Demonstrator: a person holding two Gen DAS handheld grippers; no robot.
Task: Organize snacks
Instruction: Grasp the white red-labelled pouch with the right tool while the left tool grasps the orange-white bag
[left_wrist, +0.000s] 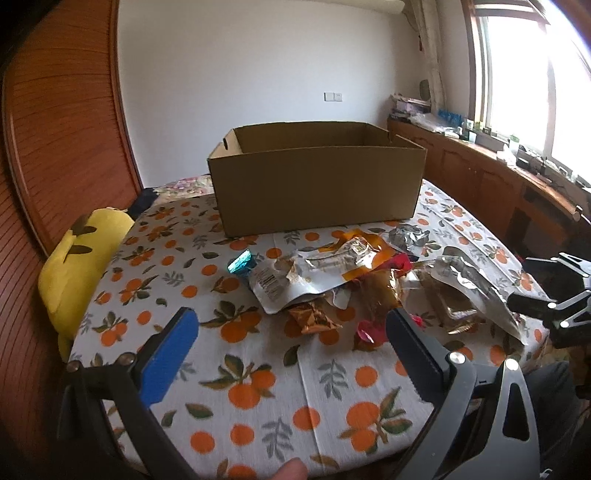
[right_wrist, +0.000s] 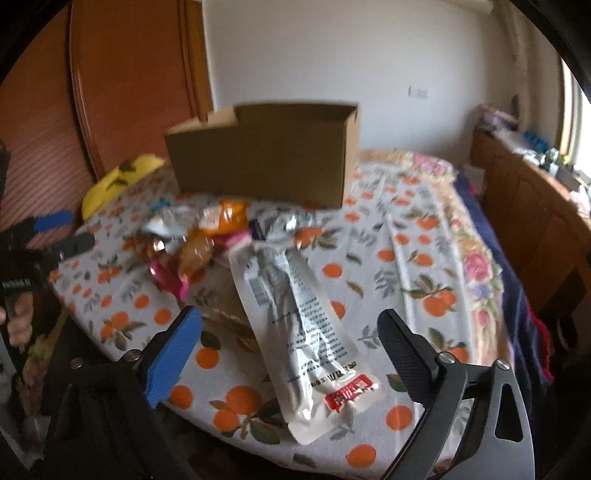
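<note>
A: Well, what's biggest?
B: Bed (left_wrist: 258, 398), under an orange-print cloth. A brown cardboard box (left_wrist: 317, 188) sits on it, top open; its inside is hidden from both views.
A: And the snacks?
B: Heaped just before the box: crinkled silver, orange, gold and pink packets (left_wrist: 332, 273). One long white pouch (right_wrist: 295, 325) with a red label lies flat, nearest the right gripper (right_wrist: 290, 325).
A: Grippers?
B: Both spread wide, grasping nothing. The left gripper (left_wrist: 291, 325) hovers near the pile; the right hangs over the pouch.
</note>
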